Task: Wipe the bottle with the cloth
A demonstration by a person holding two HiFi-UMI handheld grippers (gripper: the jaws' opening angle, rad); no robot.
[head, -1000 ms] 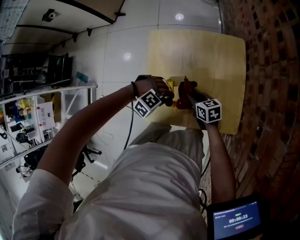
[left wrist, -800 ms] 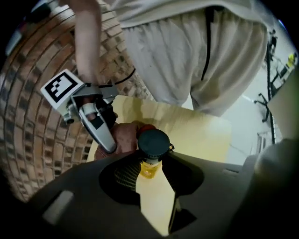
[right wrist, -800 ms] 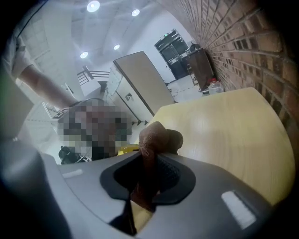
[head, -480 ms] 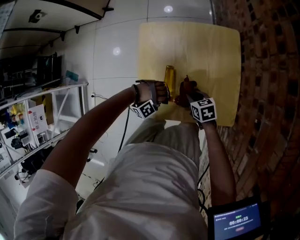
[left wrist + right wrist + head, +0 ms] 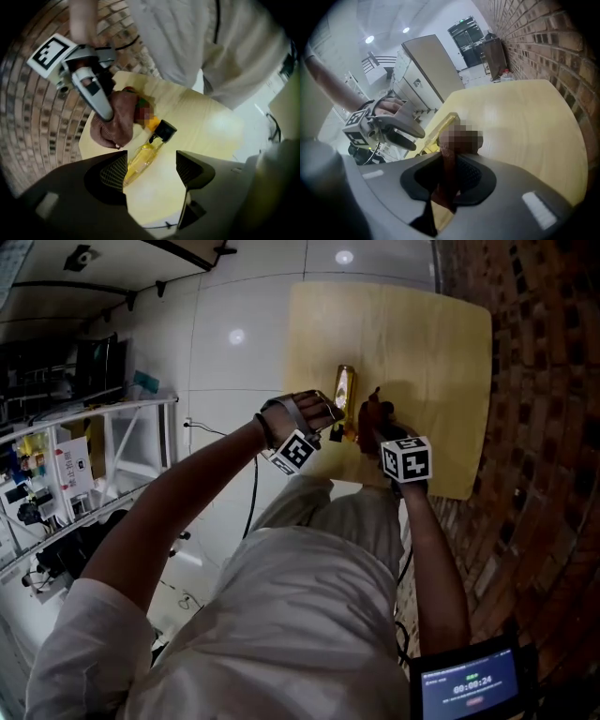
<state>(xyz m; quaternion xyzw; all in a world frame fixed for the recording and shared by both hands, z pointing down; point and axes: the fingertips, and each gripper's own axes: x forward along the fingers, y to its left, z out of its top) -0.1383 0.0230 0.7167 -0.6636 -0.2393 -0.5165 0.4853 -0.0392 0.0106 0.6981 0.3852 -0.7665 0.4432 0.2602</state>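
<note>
A clear bottle (image 5: 344, 393) of yellow liquid with a black cap (image 5: 164, 131) lies on its side on the pale wooden table (image 5: 427, 338). My left gripper (image 5: 330, 427) hovers just over it. Its jaws have just been opening and now stand wide open (image 5: 152, 169), the bottle body (image 5: 139, 160) showing between them, untouched by the pads. My right gripper (image 5: 377, 424) is shut on a brown cloth (image 5: 449, 180), which bunches on the table beside the bottle's cap end (image 5: 114, 125). The bottle (image 5: 442, 127) shows just beyond the cloth in the right gripper view.
A brick wall (image 5: 539, 427) runs along the table's right side. White shelving (image 5: 89, 460) with small items stands to the left on the tiled floor. A lit screen (image 5: 469, 683) sits at the bottom right. The table's far half (image 5: 525, 117) is bare.
The bottle, held up against the cloth a second ago, now lies on the table. My left gripper has sunk and let go of it. The right gripper with the cloth has dropped slightly.
</note>
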